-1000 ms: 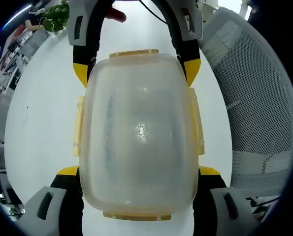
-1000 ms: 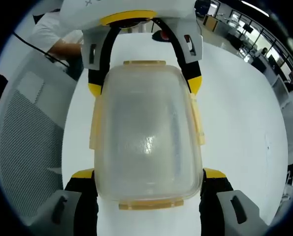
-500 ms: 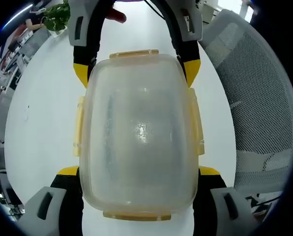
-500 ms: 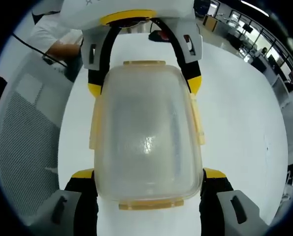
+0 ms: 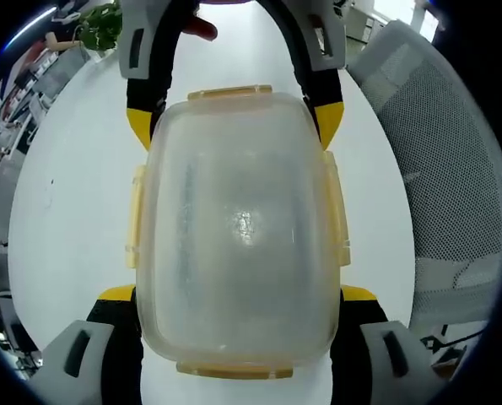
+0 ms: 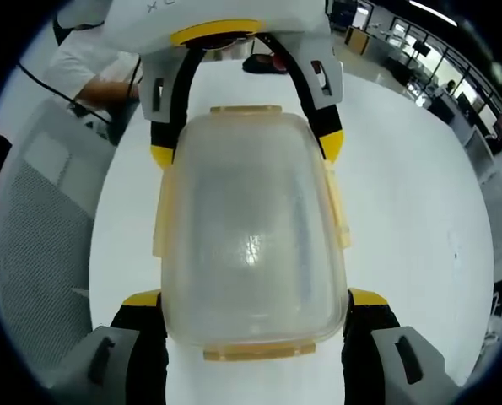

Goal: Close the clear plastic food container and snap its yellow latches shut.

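A clear plastic food container (image 5: 238, 228) with its lid on is seen from above, over a white table (image 5: 73, 194). Yellow latches lie along its edges, one on the left side (image 5: 135, 215) and one on the right (image 5: 337, 211); whether they are snapped I cannot tell. My left gripper (image 5: 238, 295) clamps the near end between its yellow-tipped jaws. My right gripper (image 5: 234, 122) clamps the far end. In the right gripper view the same container (image 6: 251, 236) sits between my right gripper (image 6: 251, 297) and the left gripper (image 6: 240, 148) opposite.
A grey mesh chair (image 5: 453, 169) stands beside the table and also shows as the chair (image 6: 40, 228) in the right gripper view. A potted plant (image 5: 94, 25) sits at the far table edge. A person's hand (image 5: 202, 27) and white sleeve (image 6: 90, 59) are behind the grippers.
The background has drifted slightly, so the cameras moved a little. The container and both grippers keep the same hold on each other.
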